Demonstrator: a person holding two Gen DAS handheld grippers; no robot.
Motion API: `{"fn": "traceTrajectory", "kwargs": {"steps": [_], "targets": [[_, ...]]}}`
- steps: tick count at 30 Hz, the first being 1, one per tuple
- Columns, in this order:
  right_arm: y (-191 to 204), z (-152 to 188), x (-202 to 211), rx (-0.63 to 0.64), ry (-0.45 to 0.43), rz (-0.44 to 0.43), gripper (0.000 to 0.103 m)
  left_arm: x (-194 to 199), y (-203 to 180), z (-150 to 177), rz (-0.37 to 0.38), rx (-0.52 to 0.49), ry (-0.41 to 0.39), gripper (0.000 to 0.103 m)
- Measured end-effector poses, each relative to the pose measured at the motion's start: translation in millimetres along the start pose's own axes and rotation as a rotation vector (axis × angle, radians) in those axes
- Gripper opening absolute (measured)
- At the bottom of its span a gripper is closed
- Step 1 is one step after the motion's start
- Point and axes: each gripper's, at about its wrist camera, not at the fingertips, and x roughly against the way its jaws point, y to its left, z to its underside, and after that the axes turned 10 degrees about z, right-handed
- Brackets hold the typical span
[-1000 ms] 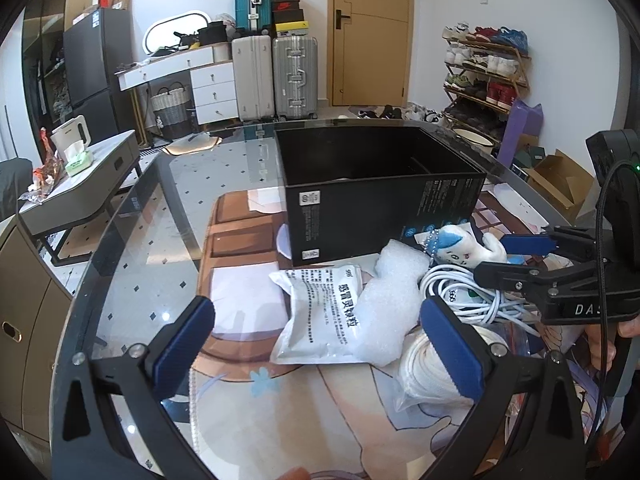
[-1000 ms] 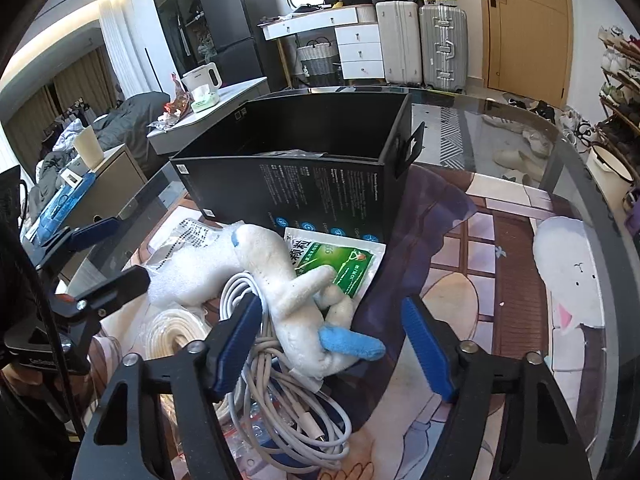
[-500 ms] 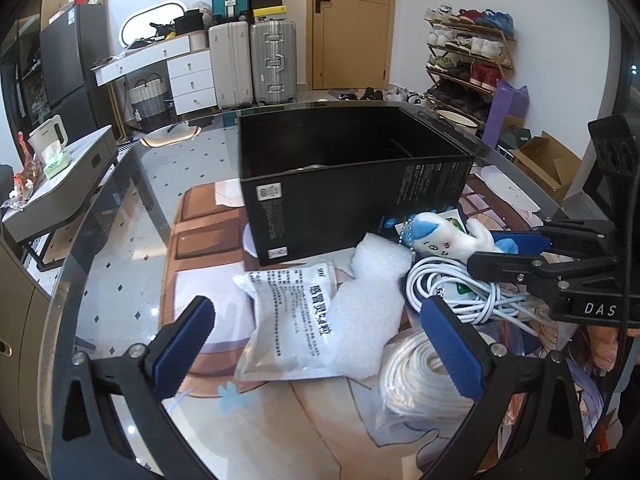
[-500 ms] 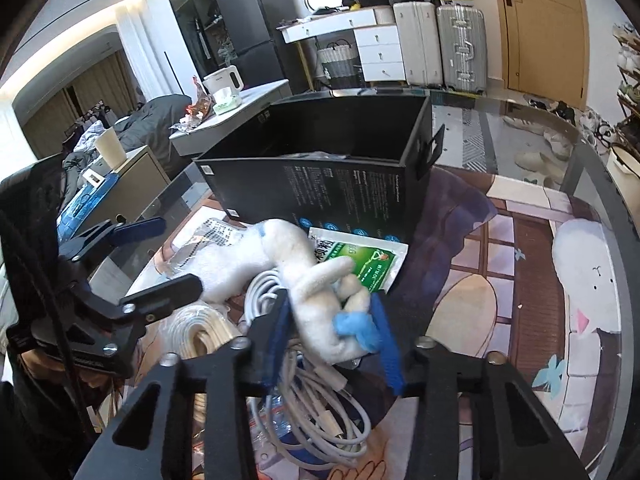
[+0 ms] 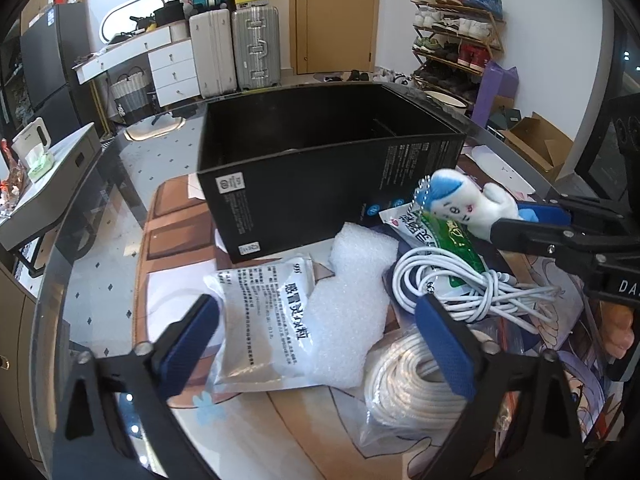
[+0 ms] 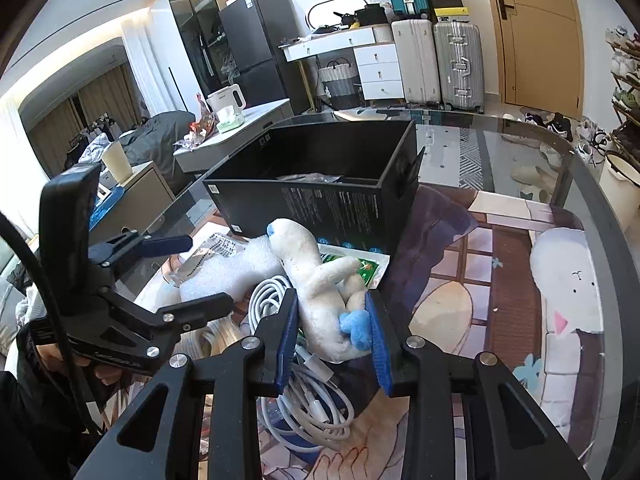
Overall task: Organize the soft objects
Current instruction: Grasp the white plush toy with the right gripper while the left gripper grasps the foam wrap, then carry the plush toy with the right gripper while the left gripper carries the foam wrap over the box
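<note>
Right gripper (image 6: 332, 332) is clamped on the plush (image 6: 320, 280), left gripper (image 5: 316, 340) closing on nothing; next, lift it into the far box (image 6: 332, 204).

Bkgd: suitcases (image 5: 234, 54), shoe rack (image 5: 456, 46), fridge (image 6: 256, 48), kettle (image 6: 226, 100), door (image 5: 334, 14).

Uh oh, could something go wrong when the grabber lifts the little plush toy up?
Maybe. The right gripper pinches only the plush toy's bottom end, so it might flop or slip. The white cable lies right under it and could snag and get dragged. The left gripper is closing over the foam sheet nearby and could bump in.
</note>
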Motion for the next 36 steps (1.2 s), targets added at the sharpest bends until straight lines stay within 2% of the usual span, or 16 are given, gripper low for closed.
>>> {"fn": "traceTrajectory", "kwargs": {"steps": [9,11,13,24,36], "targets": [[-3.2,0.4,6.9,-0.009,-0.017,-0.004,0.033,-5.0,-0.5,-0.2,0.011,-0.004,0.025,0.064],[-3.8,1.0,8.0,-0.009,-0.019,-0.003,0.033,-3.3,-1.5,-0.1,0.019,-0.012,0.02,0.048],[-4.7,1.5,8.3,-0.011,-0.019,-0.001,0.033,-2.0,-1.6,0.2,0.029,-0.013,0.016,0.041],[-2.9,0.2,14.6,-0.01,-0.037,0.009,0.033,21.2,2.8,9.1,0.039,-0.004,-0.04,0.04],[7.0,-6.9,36.9,-0.005,-0.115,0.012,0.033,60.4,5.2,-1.4,0.022,-0.008,-0.174,0.04]]}}
